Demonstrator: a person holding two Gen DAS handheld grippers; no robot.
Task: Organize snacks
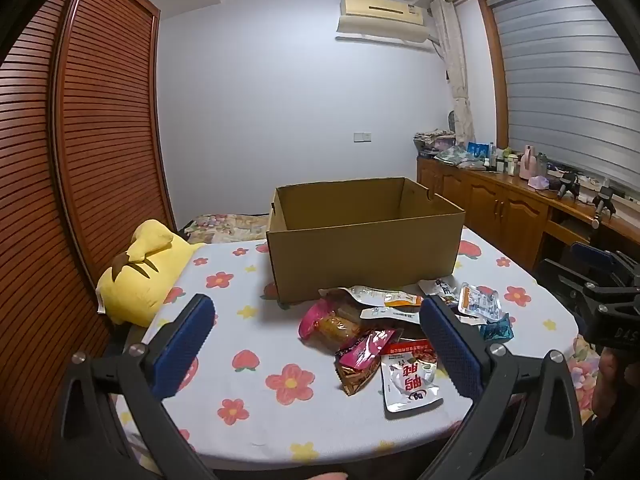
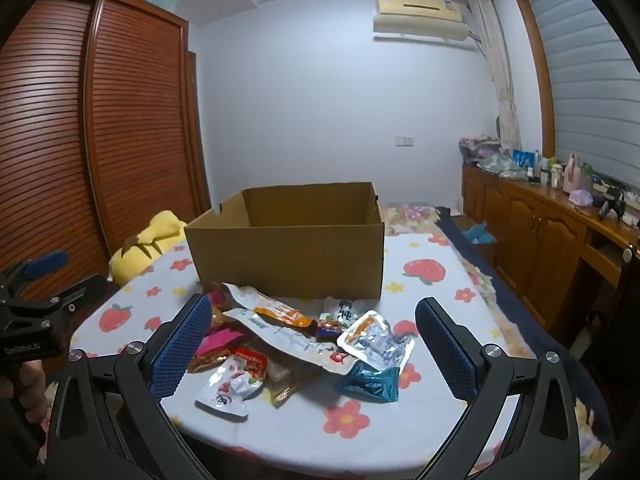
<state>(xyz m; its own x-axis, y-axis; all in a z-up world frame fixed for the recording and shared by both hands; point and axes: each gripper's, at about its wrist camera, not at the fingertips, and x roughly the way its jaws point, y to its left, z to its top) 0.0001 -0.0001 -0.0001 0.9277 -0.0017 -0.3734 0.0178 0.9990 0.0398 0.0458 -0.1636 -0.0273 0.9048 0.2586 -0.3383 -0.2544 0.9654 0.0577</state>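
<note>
Both claws are hovering wide open with nothing between their blue pads: the left claw (image 1: pixel 316 344) is hanging over the near left part of the counter (image 1: pixel 248 280), and the right claw (image 2: pixel 312 344) is hanging above the snack pile. That counter is wearing a white cloth printed with flowers and strawberries. On it a loose heap of snack packets (image 2: pixel 296 344) is lying just in front of an open cardboard box (image 2: pixel 288 256), the farthest packets touching or nearly touching its front wall. Among them, a white pouch with red characters (image 1: pixel 408 380) is lying nearest the left camera, a pink-wrapped bun (image 1: pixel 328 322) is sitting at the left of the heap, and a teal wrapper (image 2: pixel 370 382) is lying at its right edge beside a clear-fronted silver packet (image 2: pixel 376 340). What little of the box's inside is showing is looking bare. A yellow plush toy (image 1: pixel 140 276) is resting off the counter's left side, against a slatted wooden wardrobe (image 1: pixel 80 160).
</note>
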